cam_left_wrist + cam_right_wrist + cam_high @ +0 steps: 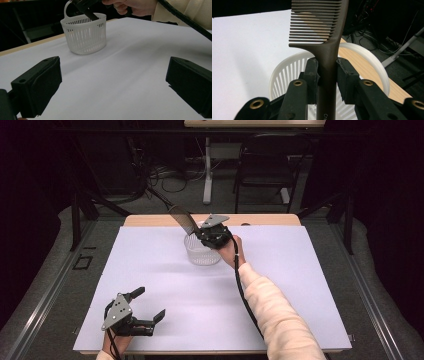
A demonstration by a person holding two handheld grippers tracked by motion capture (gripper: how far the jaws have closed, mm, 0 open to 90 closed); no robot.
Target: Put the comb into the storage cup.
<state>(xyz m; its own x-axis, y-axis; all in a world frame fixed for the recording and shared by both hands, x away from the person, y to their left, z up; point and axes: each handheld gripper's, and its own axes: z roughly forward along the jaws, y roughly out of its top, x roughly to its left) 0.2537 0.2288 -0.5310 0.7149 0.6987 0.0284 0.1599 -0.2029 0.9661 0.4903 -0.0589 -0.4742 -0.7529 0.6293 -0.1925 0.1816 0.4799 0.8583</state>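
A dark brown comb [329, 55] stands between the jaws of my right gripper [328, 75], which is shut on its handle. In the high view the comb [181, 219] slants up and to the left from that gripper [204, 236], above a white slotted basket [202, 251] at the table's far middle. The basket [287, 72] lies right below the comb in the right gripper view; it has a curved white handle. My left gripper [150, 304] rests near the front left of the table, open, with nothing between its jaws. The basket [85, 33] is ahead of it.
The table is covered by a white sheet [280, 285], with a wooden edge [265, 219] at the far side. A black chair [265, 170] and a white table leg [207, 175] stand on the floor beyond. The right gripper's cable [245, 295] trails along the sleeve.
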